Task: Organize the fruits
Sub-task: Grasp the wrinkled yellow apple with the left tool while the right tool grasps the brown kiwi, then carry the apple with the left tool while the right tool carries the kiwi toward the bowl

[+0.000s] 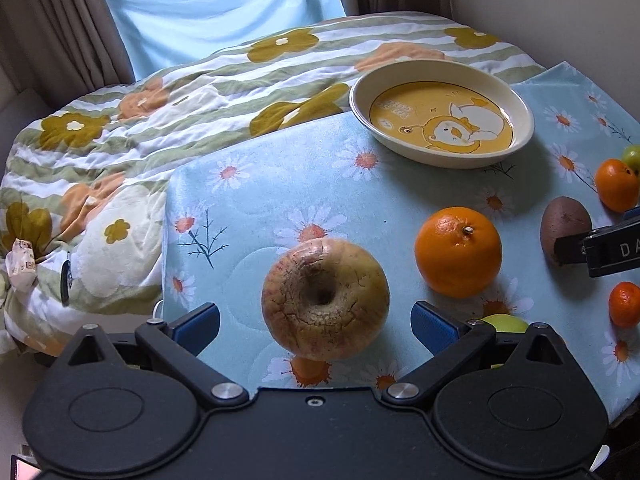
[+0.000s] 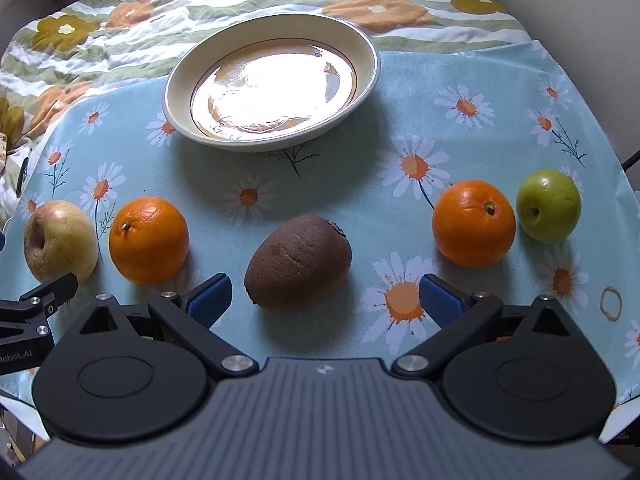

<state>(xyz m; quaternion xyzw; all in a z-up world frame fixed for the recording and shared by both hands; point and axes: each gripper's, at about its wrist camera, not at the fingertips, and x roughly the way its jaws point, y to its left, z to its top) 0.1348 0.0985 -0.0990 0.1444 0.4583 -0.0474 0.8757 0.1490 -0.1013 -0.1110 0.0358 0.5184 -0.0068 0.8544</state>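
Note:
A wrinkled yellowish apple lies on the daisy cloth between the fingers of my open left gripper; the pads do not touch it. It also shows in the right wrist view. An orange lies to its right. A brown kiwi lies just ahead of my open right gripper, between its fingers. A cream plate with a yellow cartoon centre stands empty further back. A second orange and a green apple lie to the right.
The blue daisy cloth covers a table next to a bed with a flowered quilt. A small mandarin and another green fruit lie near the right edge in the left wrist view. Curtains hang behind.

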